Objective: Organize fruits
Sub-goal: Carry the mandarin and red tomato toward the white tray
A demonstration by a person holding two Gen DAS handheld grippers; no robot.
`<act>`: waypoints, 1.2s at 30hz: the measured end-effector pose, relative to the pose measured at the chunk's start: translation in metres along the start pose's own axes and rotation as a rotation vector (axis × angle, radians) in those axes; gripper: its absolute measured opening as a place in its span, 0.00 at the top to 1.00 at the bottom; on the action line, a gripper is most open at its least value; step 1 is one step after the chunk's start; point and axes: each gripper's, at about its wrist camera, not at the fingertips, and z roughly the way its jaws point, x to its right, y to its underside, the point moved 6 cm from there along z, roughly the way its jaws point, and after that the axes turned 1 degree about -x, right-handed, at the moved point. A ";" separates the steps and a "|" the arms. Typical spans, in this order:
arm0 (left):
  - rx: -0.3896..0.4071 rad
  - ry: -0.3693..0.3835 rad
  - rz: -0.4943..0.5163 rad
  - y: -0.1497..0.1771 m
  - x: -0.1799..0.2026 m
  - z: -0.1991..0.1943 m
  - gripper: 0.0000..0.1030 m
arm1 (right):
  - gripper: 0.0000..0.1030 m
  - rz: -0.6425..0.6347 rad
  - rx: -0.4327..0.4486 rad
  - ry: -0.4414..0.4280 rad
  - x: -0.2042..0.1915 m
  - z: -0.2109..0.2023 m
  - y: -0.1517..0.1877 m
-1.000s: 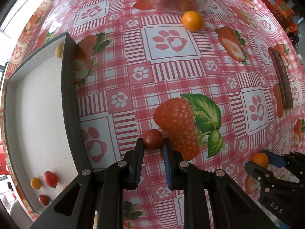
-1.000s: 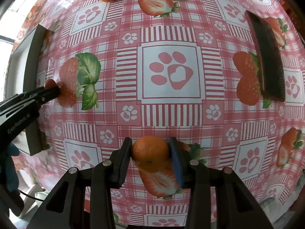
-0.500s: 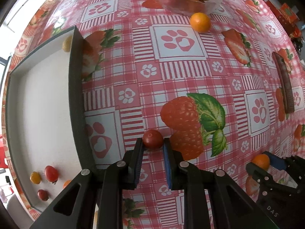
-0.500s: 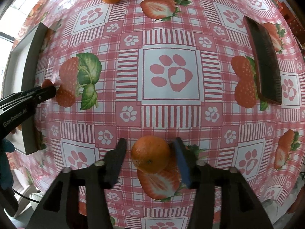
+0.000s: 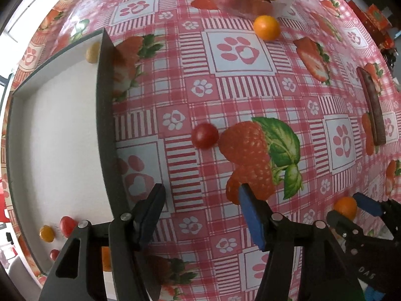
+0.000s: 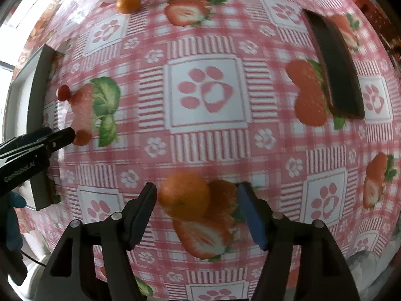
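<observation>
The right tongs (image 6: 196,198) stand spread wide around a round orange mandarin (image 6: 184,195), which rests near the left finger on the pink checked counter (image 6: 288,150).

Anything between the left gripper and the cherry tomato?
No. In the left wrist view only bare tablecloth separates the open left gripper from the cherry tomato; the tray stands off to the side.

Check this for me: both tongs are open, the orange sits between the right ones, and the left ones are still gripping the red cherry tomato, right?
Not quite. The left tongs are open and empty; the left wrist view shows the red cherry tomato lying loose on the tablecloth ahead of them. The orange does sit between the open right tongs.
</observation>
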 end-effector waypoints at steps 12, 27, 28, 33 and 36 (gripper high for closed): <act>0.018 0.005 -0.006 -0.013 -0.001 -0.005 0.40 | 0.24 0.023 -0.003 -0.038 0.014 0.004 0.005; 0.013 -0.013 -0.043 -0.067 -0.011 0.000 0.40 | 0.54 -0.061 0.003 0.064 -0.002 0.007 -0.005; 0.015 -0.015 -0.041 -0.069 -0.010 0.001 0.40 | 0.54 -0.062 0.004 0.062 -0.002 0.008 -0.004; 0.020 -0.030 -0.020 -0.083 0.002 0.005 0.40 | 0.54 -0.059 0.002 0.050 0.004 0.007 -0.002; 0.012 -0.040 -0.011 -0.090 0.014 0.011 0.40 | 0.52 -0.059 -0.003 0.045 0.005 0.008 -0.003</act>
